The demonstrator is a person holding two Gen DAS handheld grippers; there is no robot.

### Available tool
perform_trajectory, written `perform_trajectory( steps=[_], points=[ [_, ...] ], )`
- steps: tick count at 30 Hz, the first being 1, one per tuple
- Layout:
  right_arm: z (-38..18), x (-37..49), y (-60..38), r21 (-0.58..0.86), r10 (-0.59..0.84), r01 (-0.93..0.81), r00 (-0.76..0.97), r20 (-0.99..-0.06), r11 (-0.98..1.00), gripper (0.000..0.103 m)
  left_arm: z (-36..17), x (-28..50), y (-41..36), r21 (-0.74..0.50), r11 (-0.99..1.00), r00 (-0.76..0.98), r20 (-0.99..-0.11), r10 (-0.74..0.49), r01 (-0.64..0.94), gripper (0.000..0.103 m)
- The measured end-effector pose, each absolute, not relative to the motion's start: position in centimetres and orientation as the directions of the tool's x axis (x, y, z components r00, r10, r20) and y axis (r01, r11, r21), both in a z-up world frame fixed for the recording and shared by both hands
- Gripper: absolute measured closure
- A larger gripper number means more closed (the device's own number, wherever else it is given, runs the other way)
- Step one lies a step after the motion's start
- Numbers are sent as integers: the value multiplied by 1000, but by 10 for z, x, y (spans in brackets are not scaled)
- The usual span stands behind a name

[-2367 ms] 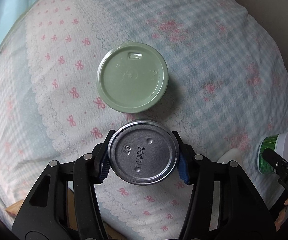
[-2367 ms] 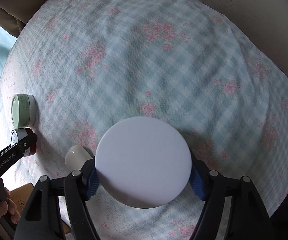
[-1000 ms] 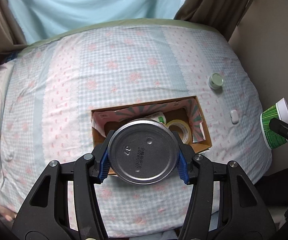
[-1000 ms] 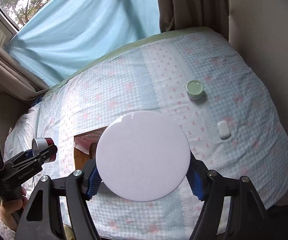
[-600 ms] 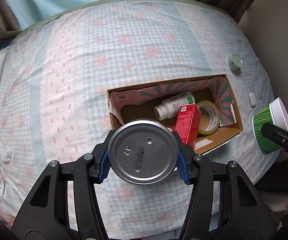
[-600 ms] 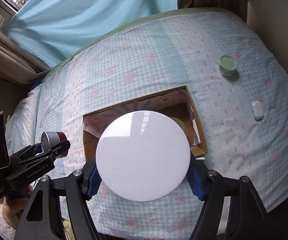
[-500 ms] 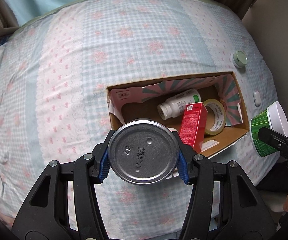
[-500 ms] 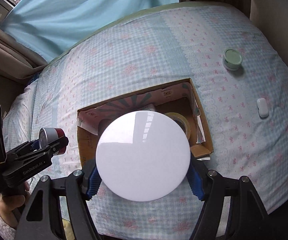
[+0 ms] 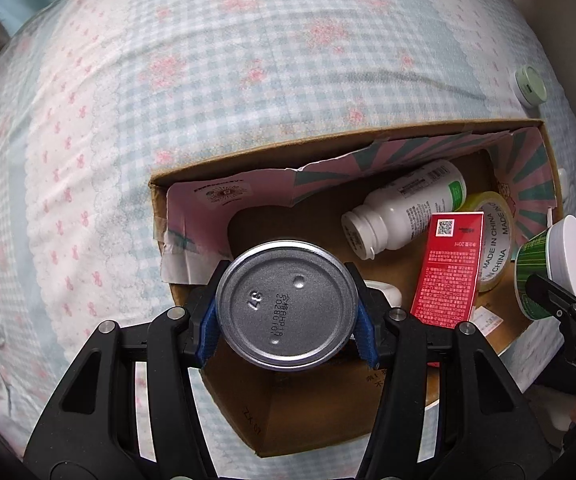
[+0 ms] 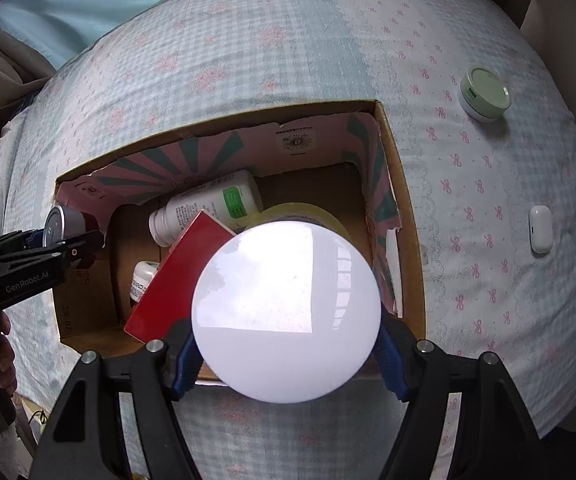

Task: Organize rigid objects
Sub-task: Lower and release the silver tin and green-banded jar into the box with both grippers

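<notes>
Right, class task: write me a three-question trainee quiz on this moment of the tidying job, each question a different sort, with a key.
1. True or false: the left gripper is shut on a metal can.
2. What colour is the flat carton lying in the cardboard box?
A red
B yellow
C black
3. Fill in: the right gripper holds a green cup with a ____ lid.

Key
1. True.
2. A, the red carton.
3. White.
</notes>
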State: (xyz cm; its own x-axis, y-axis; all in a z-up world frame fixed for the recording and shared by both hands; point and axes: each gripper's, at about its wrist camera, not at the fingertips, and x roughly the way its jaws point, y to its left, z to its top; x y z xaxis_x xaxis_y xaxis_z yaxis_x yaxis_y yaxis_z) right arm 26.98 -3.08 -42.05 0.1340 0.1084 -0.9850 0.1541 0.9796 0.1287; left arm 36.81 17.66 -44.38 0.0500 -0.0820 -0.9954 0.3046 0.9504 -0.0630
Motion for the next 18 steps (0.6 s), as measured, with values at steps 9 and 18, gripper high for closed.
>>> perform_trajectory(
  steps=[9, 18],
  points=[
    [-431, 284, -30, 207, 189, 133, 132, -973, 969, 7, -434, 374, 169, -163, 912, 23, -982, -185, 377, 0],
    [-414, 274, -34, 216, 193, 130, 168, -967, 968, 0, -409, 359, 186, -129, 924, 87, -981, -171, 360, 0]
  ],
)
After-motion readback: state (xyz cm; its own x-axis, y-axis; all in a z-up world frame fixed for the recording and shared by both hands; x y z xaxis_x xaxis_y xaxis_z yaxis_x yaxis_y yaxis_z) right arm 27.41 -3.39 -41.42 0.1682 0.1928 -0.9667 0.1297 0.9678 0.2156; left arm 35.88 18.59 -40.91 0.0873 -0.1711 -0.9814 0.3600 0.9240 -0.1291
